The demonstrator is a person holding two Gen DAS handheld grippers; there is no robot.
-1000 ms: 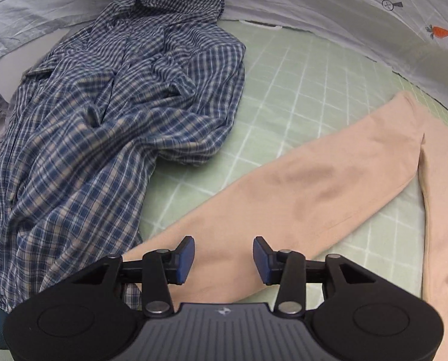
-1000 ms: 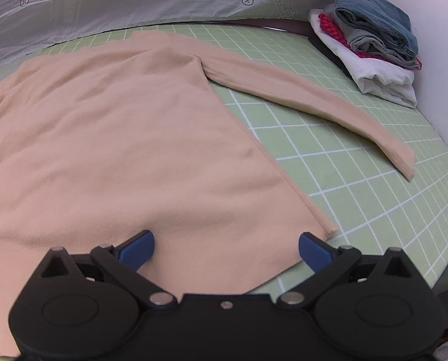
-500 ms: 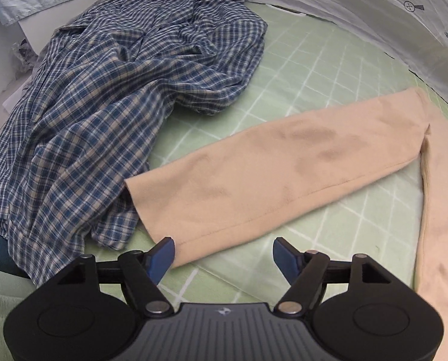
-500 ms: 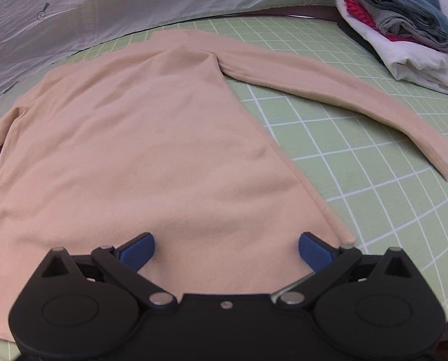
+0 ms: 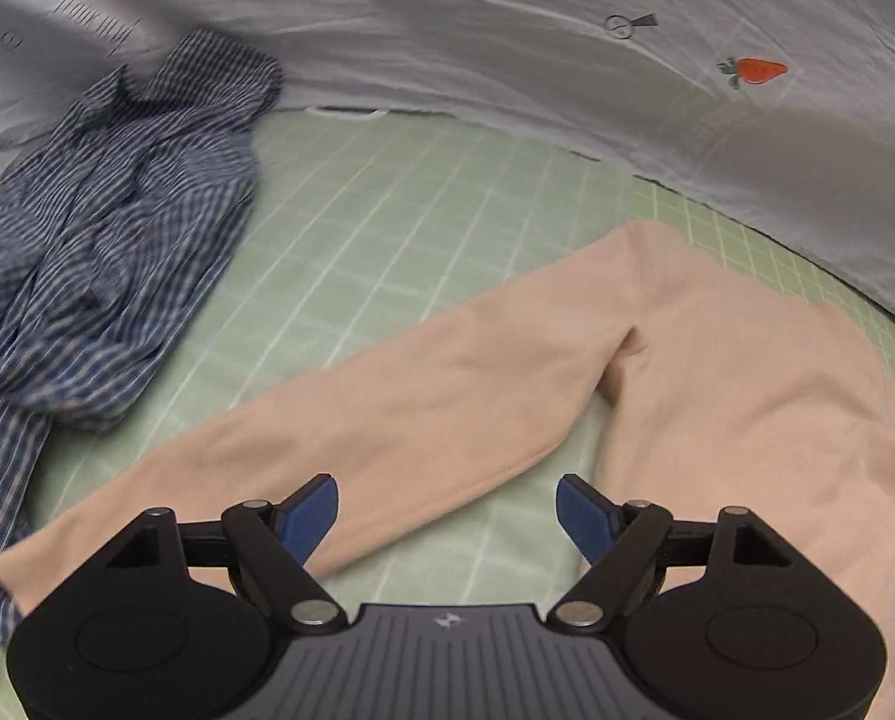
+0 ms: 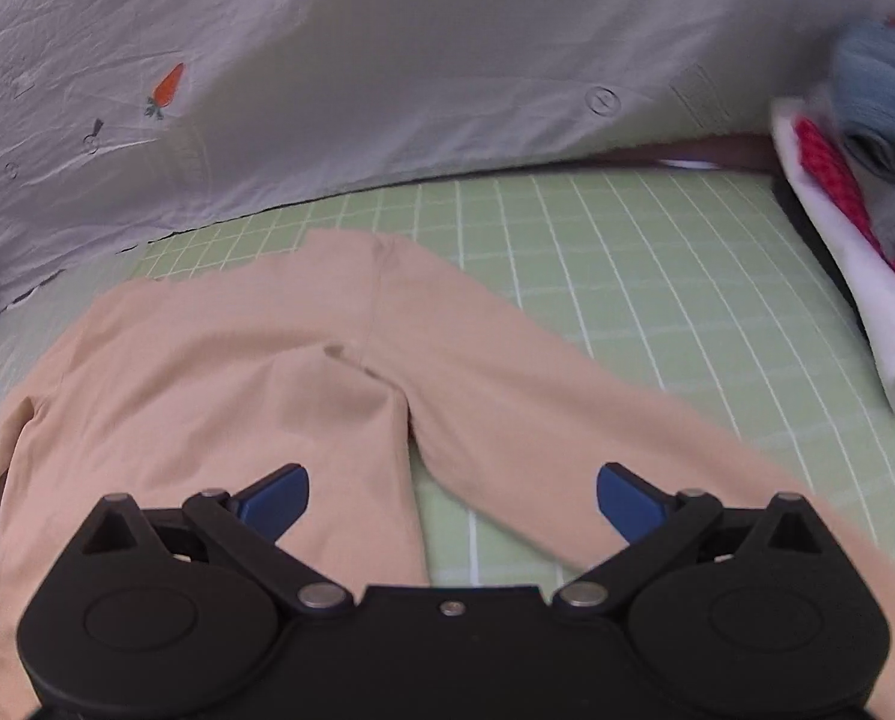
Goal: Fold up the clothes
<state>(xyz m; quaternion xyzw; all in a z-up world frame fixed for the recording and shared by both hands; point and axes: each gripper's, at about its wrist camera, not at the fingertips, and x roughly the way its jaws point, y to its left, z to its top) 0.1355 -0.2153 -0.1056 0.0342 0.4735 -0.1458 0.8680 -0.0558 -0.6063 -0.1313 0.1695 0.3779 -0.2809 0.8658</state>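
Clearly spread flat on the green grid mat [image 5: 423,228], the beige long-sleeved top [image 6: 207,372] has both sleeves angled out from its body. Its left sleeve [image 5: 351,420] runs diagonally from the shoulder down to a cuff left of the left gripper [image 5: 447,510], whose jaws stand wide and empty right above it. Its right sleeve [image 6: 537,408] slants down under the right gripper [image 6: 453,504], likewise spread, holding nothing. Each gripper is nearer its own sleeve.

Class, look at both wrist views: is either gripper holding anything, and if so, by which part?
Nothing is held. The left gripper and right gripper are both open above the peach long-sleeved top, gripping no cloth.
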